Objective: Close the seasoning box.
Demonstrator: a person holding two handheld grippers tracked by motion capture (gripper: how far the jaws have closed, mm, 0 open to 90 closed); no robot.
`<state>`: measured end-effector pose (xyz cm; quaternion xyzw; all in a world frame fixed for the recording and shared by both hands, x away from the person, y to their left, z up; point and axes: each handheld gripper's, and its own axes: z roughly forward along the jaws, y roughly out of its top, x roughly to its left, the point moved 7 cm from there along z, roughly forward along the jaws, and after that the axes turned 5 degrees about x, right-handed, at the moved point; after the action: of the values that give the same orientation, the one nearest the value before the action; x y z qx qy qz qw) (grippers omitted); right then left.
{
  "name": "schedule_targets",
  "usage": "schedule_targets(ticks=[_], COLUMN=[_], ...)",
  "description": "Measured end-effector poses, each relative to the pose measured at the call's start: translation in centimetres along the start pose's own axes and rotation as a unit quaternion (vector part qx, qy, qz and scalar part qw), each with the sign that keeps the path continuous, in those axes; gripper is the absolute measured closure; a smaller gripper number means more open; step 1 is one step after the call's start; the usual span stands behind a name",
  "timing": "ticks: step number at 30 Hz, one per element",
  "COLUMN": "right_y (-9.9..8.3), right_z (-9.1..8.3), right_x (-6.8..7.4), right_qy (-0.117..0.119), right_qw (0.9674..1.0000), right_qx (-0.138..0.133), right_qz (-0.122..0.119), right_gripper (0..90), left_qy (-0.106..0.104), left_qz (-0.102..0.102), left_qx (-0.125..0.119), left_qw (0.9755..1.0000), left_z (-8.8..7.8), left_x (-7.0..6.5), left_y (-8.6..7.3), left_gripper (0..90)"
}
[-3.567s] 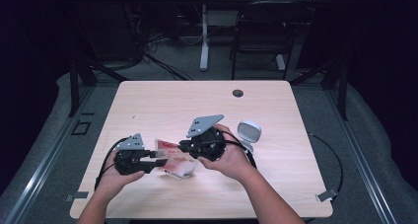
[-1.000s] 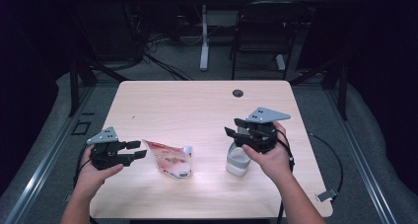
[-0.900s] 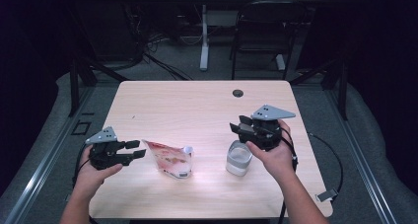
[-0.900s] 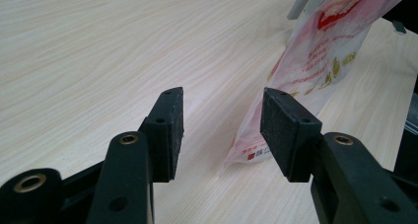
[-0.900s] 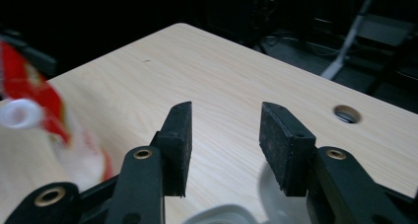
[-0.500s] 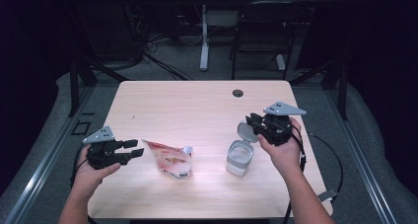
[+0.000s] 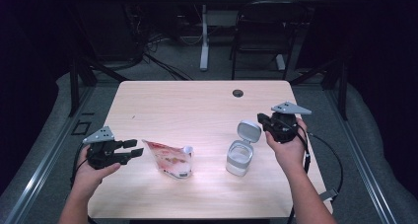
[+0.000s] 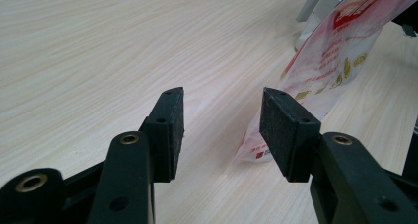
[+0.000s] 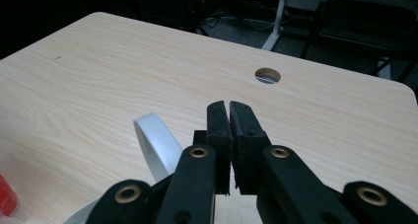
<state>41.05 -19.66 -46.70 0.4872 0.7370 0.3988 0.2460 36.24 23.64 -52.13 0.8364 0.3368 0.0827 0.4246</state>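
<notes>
The room is dark all round; light falls from above onto the tabletop (image 7: pixel 197 105), which glows pale with a soft glare patch near its front middle. Shadows are faint. The high view is grainy and soft. In the left gripper view, the pouch (image 8: pixel 340 56) blurs toward the far corner.

We can read no text for certain. The pouch (image 8: pixel 340 51) lying on the desk (image 7: pixel 197 105) carries red and gold printed characters on its clear front, but they are too blurred and slanted for us to make out any word, brand or number.
</notes>
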Motion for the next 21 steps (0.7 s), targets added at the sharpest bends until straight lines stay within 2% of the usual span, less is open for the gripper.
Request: schedule_targets(ticks=[8,21], right_y=[-0.7,-1.6], right_z=[0.4,1.0], right_x=[-0.7,-0.5], right_qy=[-0.003,0.009], right_qw=[0.9997,0.9994], right_qx=[0.013,0.023], right_qz=[0.022,0.022], right_gripper=[90.0,90.0], left_qy=[0.0,-0.001], left_qz=[0.0,0.0], left_qx=[0.001,-0.001], left_qw=[1.0,1.0], left_z=[0.1,0.1], left_x=[0.0,0.0], left_y=[0.0,0.0], left_gripper=[52.1,52.0])
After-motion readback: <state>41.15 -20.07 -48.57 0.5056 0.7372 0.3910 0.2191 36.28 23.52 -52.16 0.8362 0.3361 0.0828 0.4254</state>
